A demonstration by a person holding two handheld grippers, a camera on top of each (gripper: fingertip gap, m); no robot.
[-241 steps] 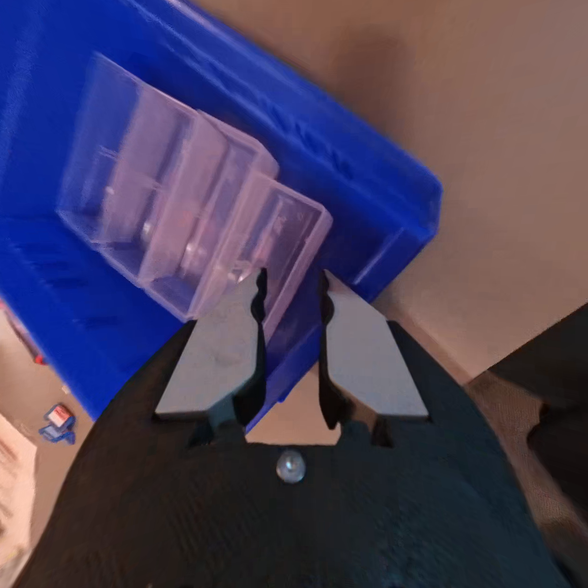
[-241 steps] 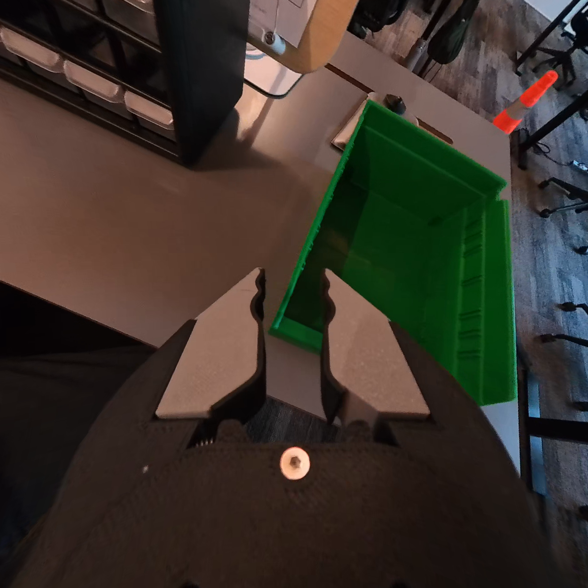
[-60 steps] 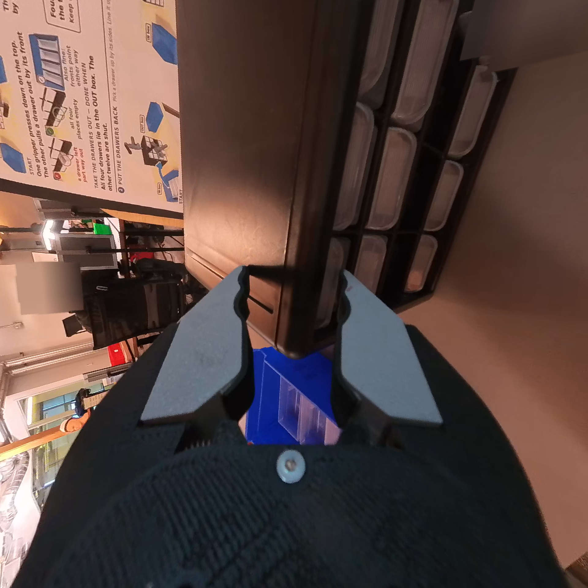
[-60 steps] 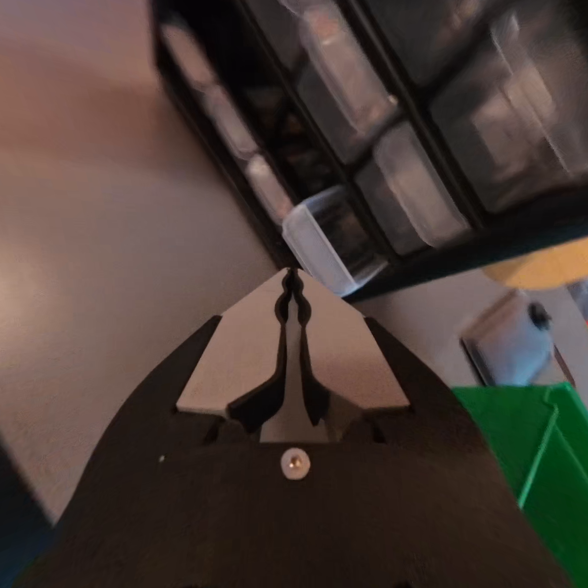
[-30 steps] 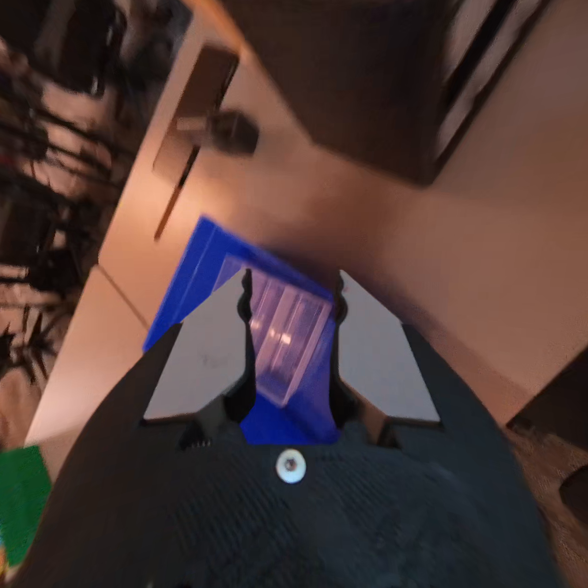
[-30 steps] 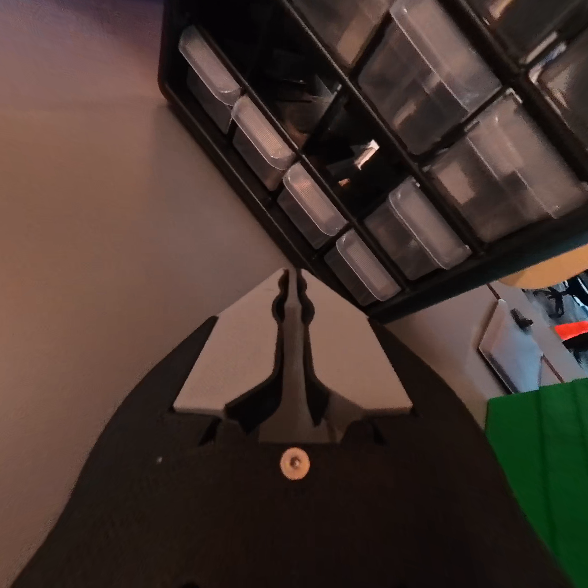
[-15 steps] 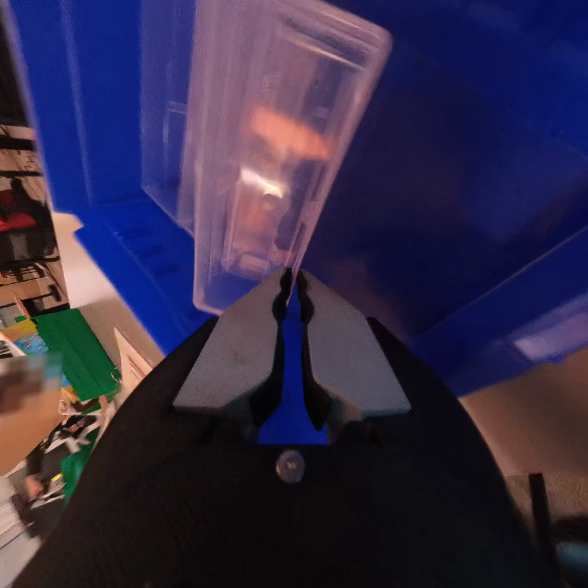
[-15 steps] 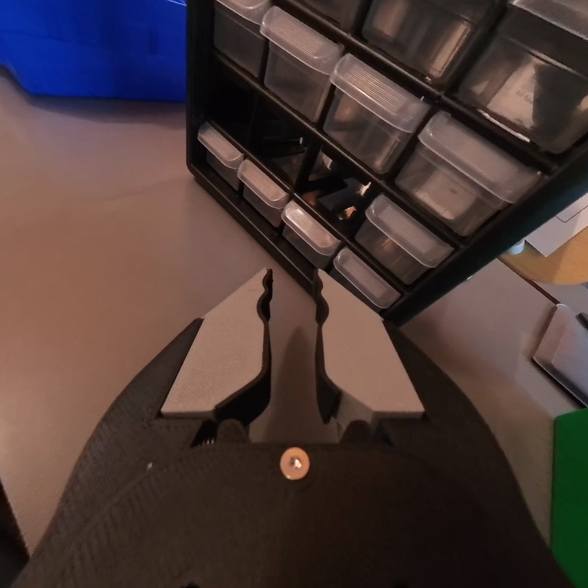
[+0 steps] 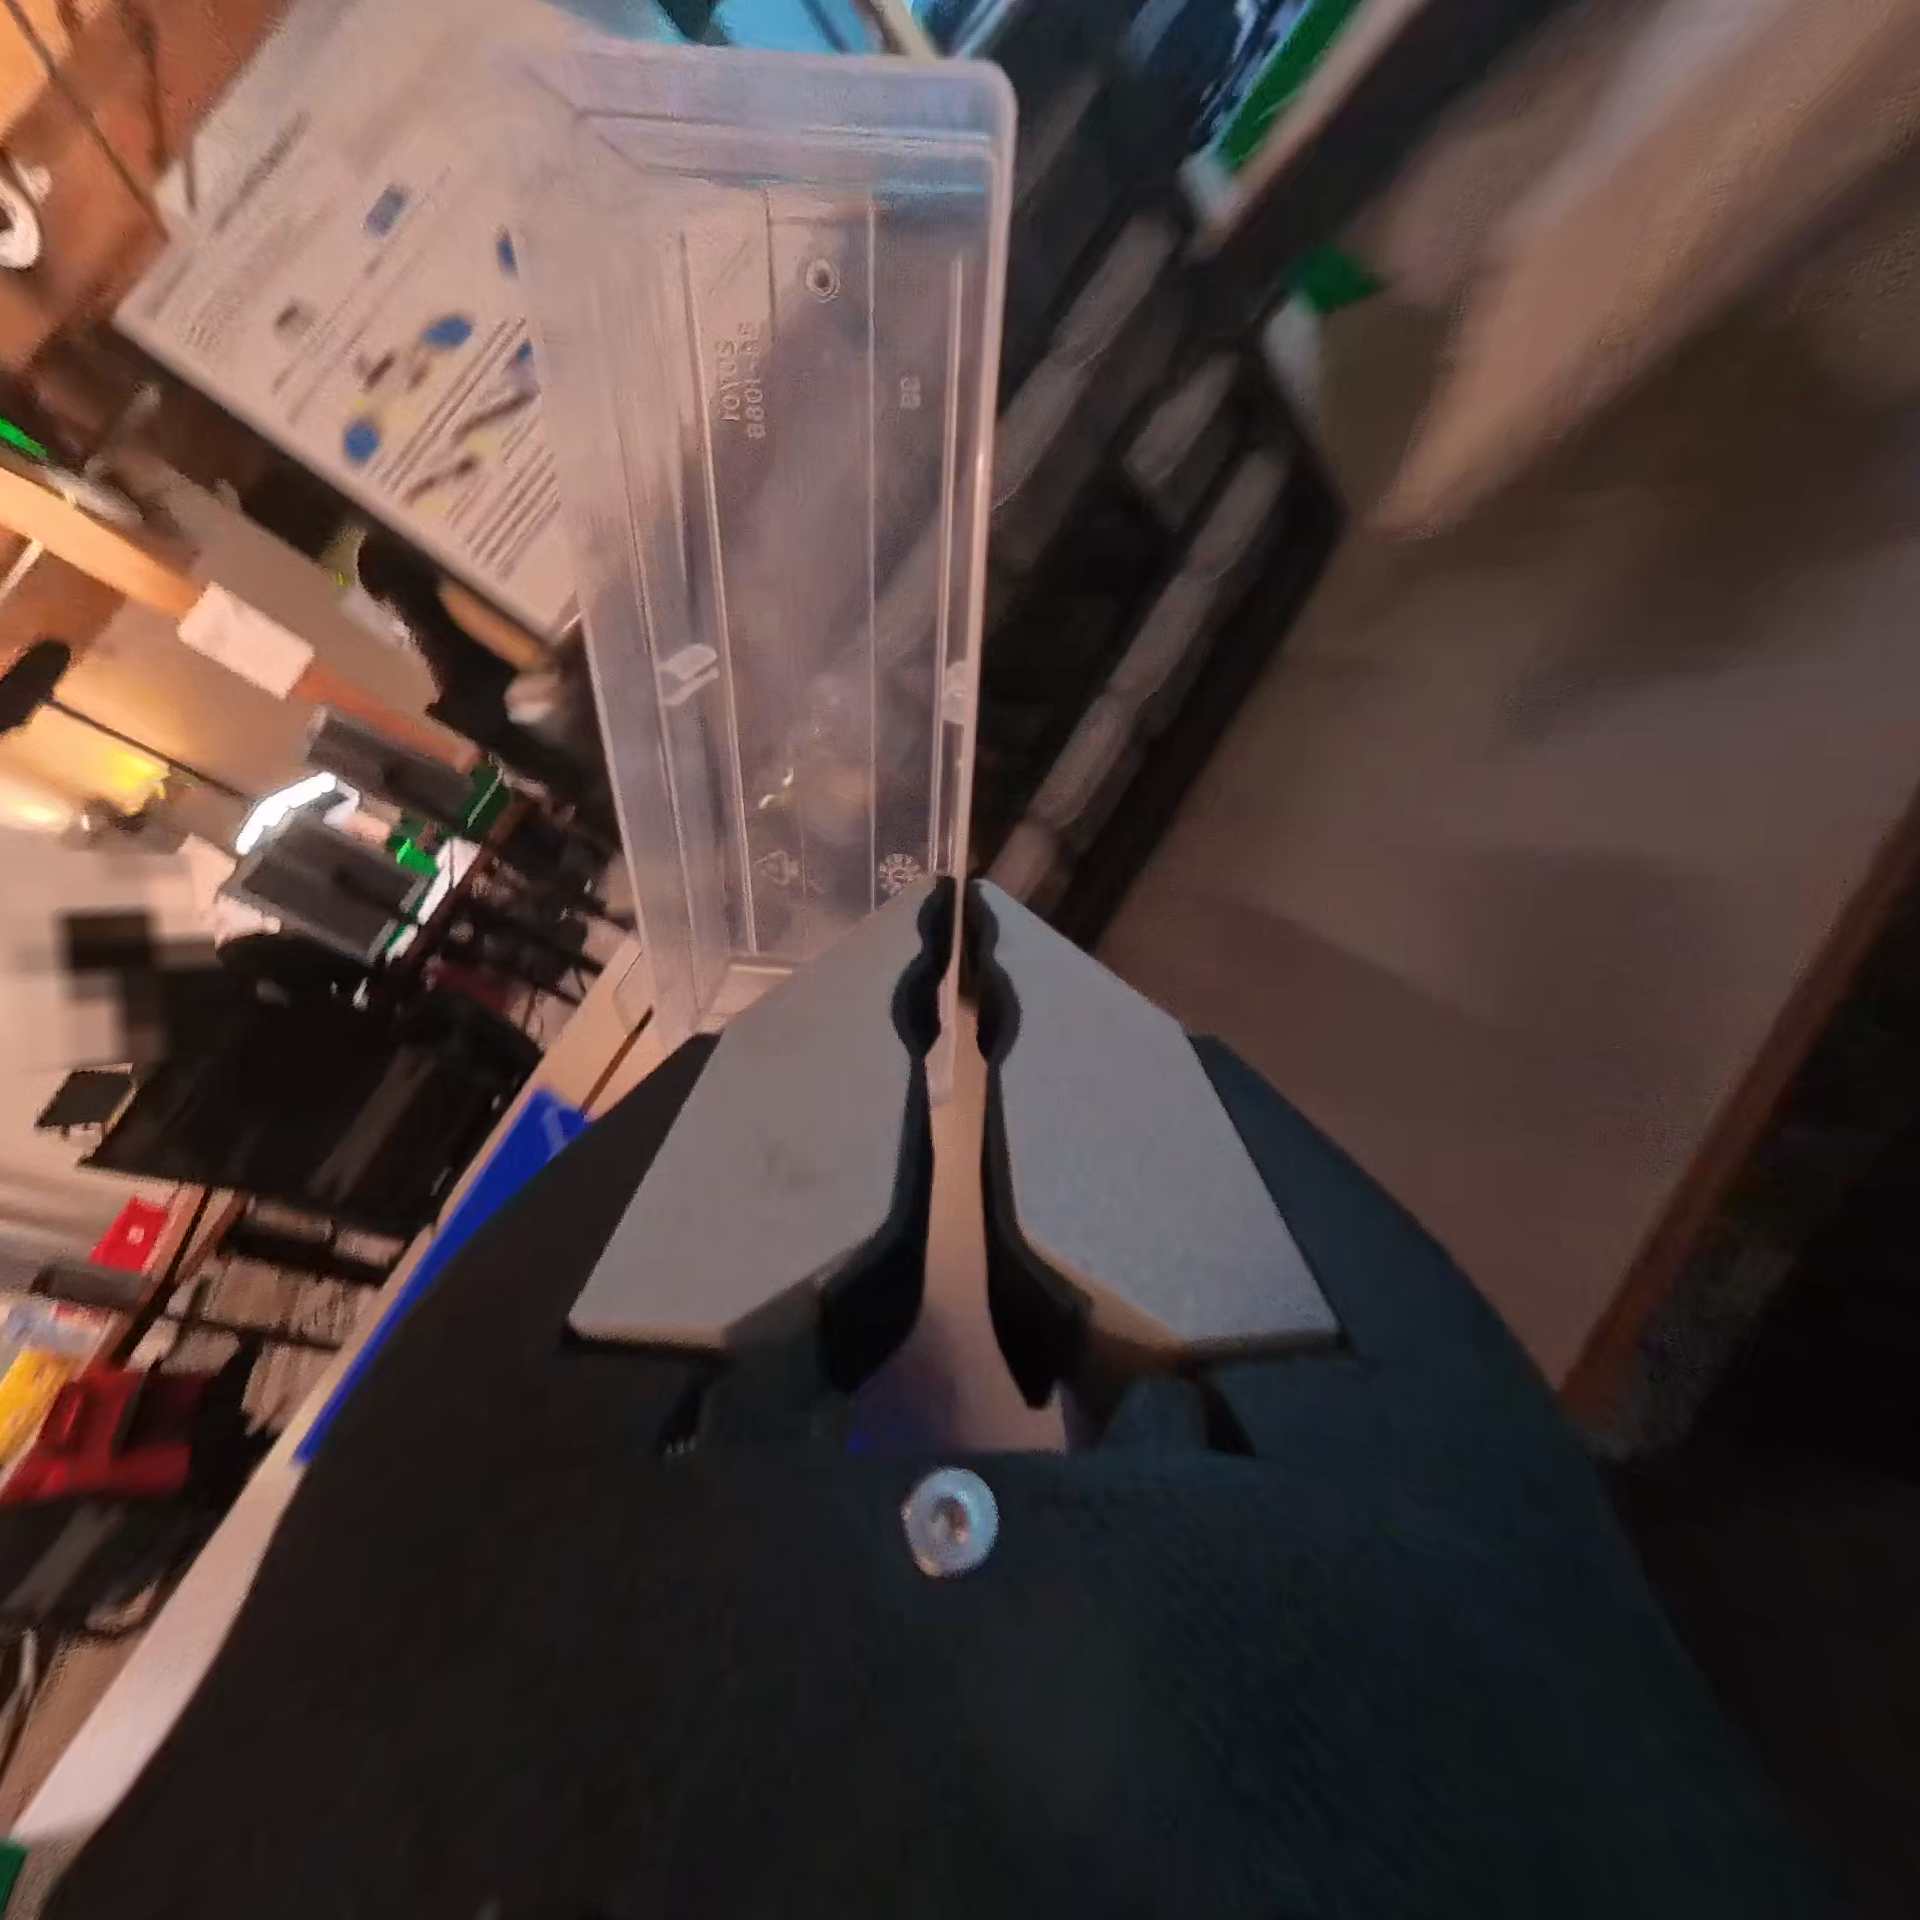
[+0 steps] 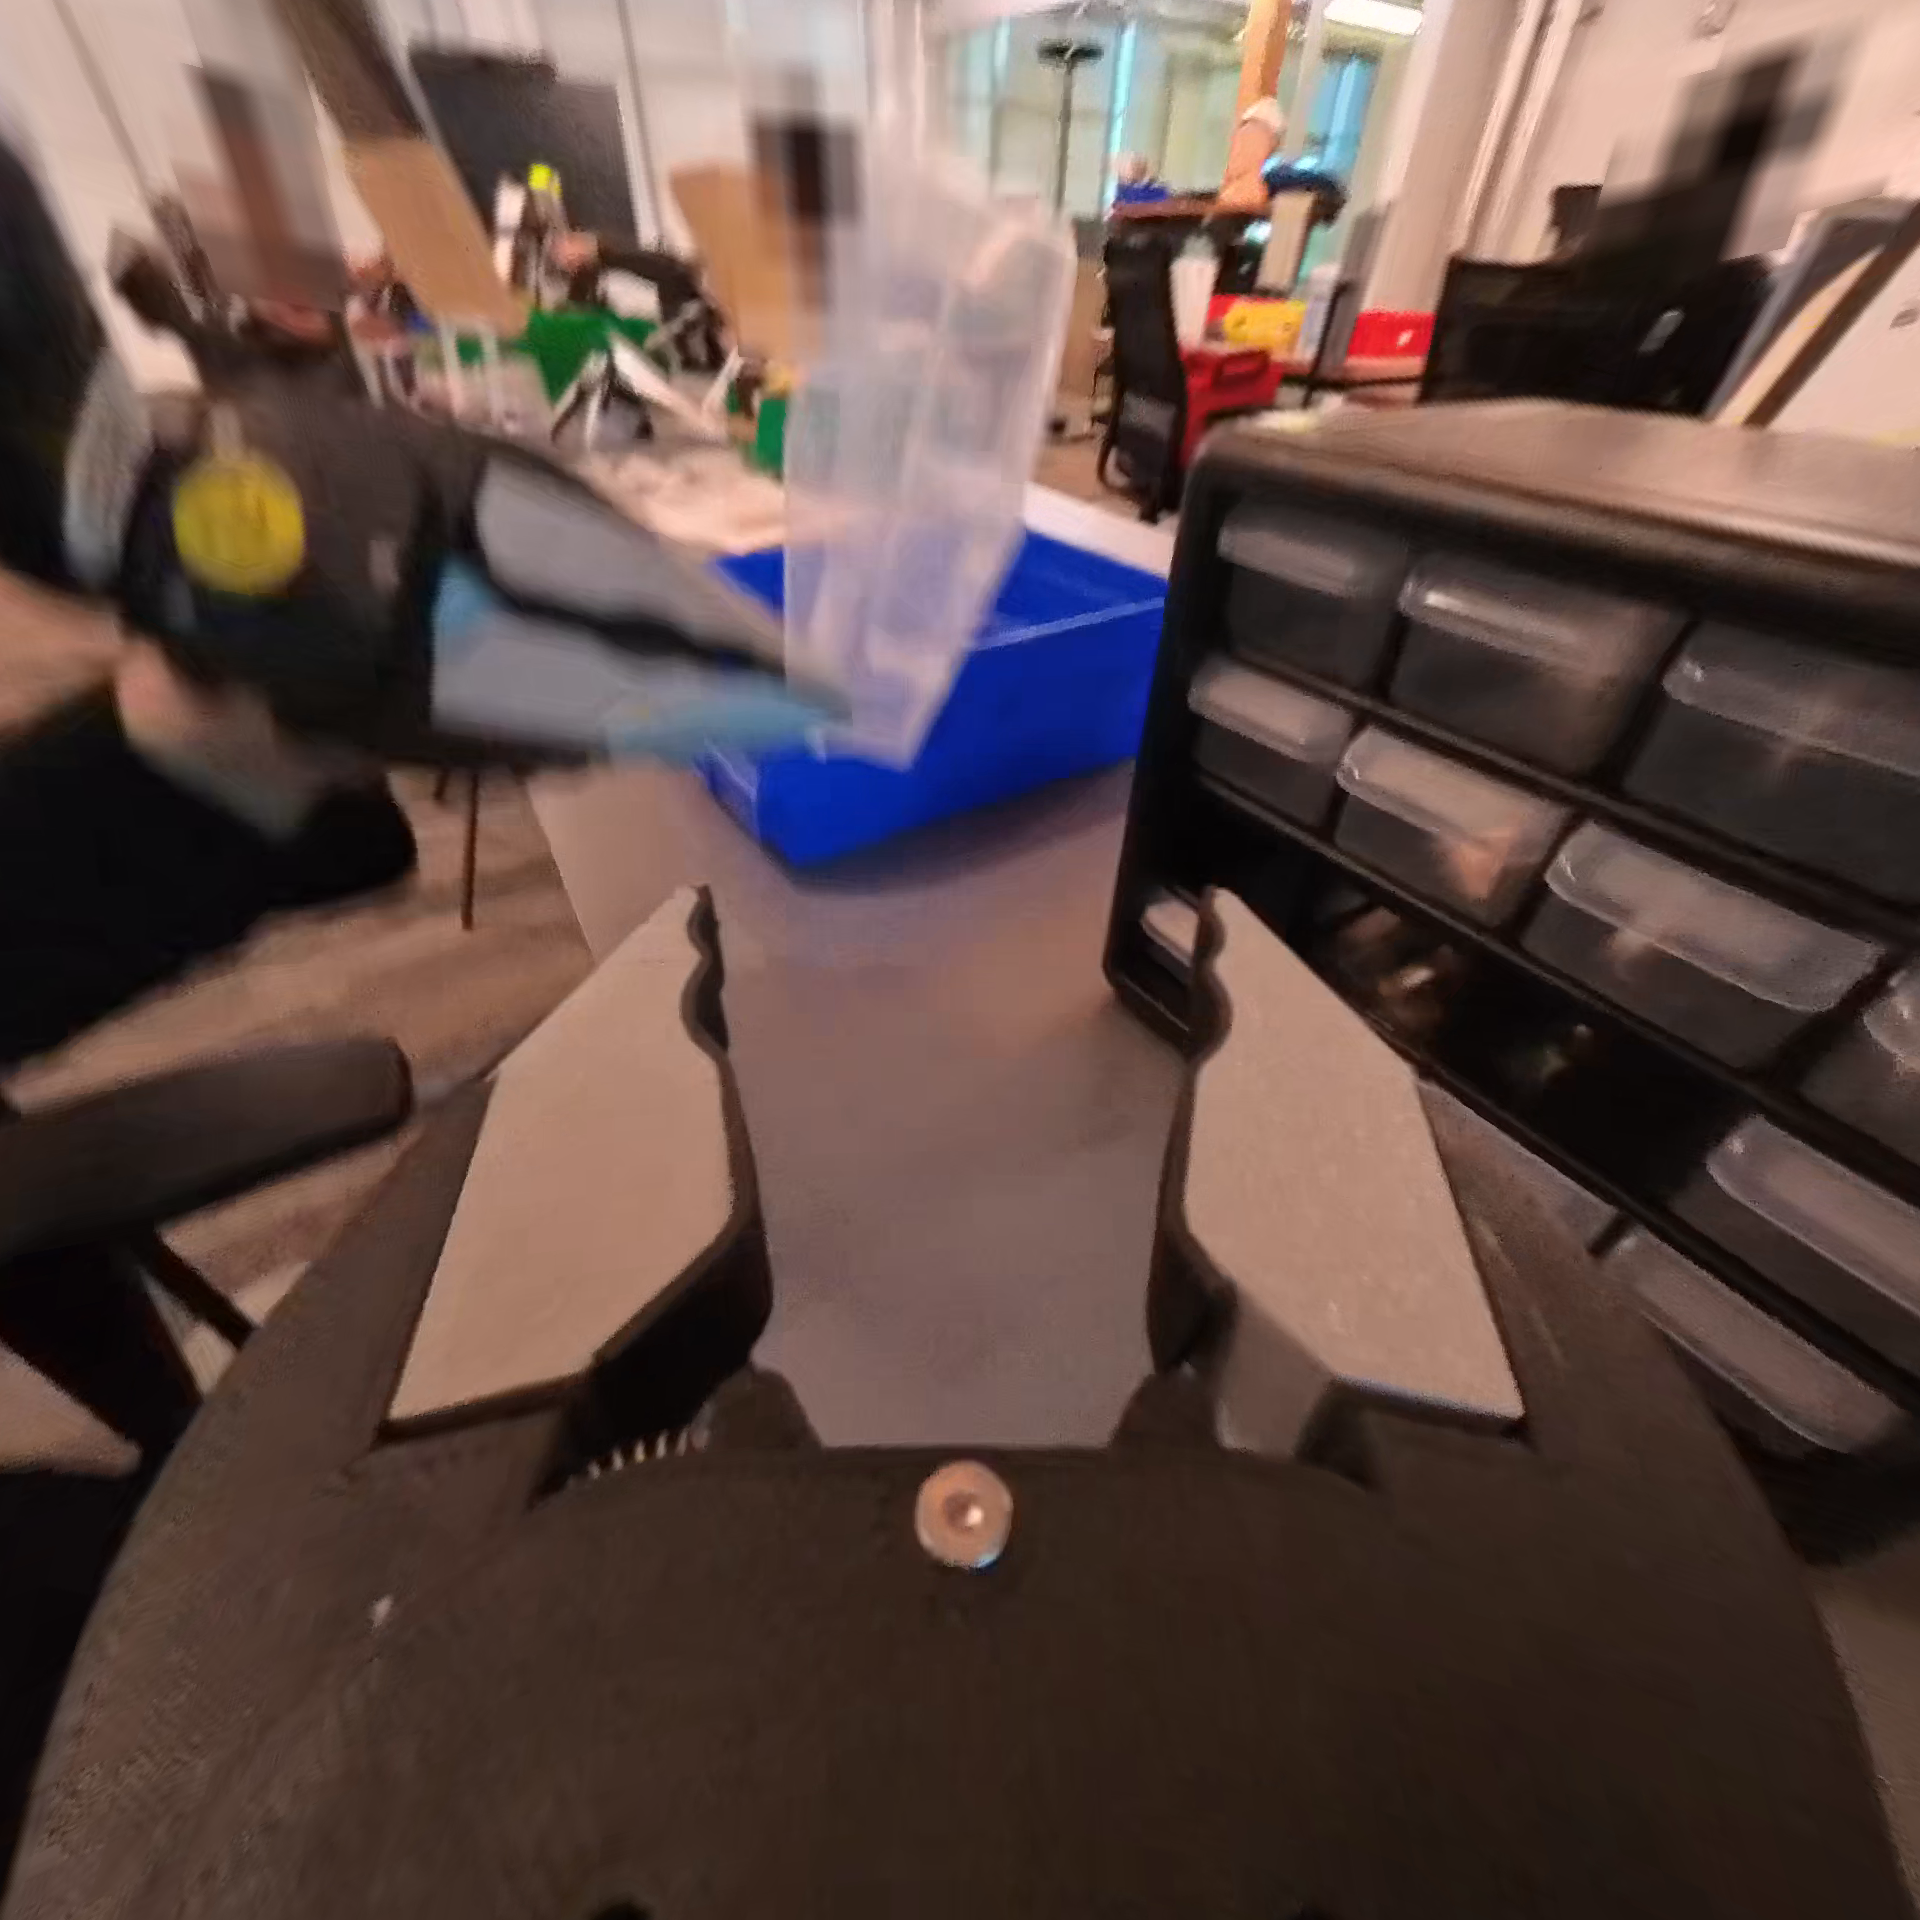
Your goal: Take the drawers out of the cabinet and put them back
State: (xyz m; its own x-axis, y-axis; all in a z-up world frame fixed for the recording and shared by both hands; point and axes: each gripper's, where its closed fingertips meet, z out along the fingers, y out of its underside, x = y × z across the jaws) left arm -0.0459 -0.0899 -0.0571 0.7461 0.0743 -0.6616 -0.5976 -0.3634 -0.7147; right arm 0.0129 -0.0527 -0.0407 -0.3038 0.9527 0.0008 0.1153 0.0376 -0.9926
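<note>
My left gripper is shut on the thin wall of a clear plastic drawer and holds it up in the air, on end. The right wrist view shows the same drawer held by the left gripper above the blue bin. The black drawer cabinet stands to the right, with an empty slot at its lower left. It also shows blurred behind the drawer in the left wrist view. My right gripper is open and empty, low over the grey table.
A poster stands behind the cabinet. A corner of the blue bin shows at the left of the left wrist view. The table edge runs at the right. Chairs and clutter fill the room beyond.
My left gripper has lifted the clear drawer out of the blue bin and swung it toward the cabinet. My right gripper has opened wider and turned to look level along the table.
</note>
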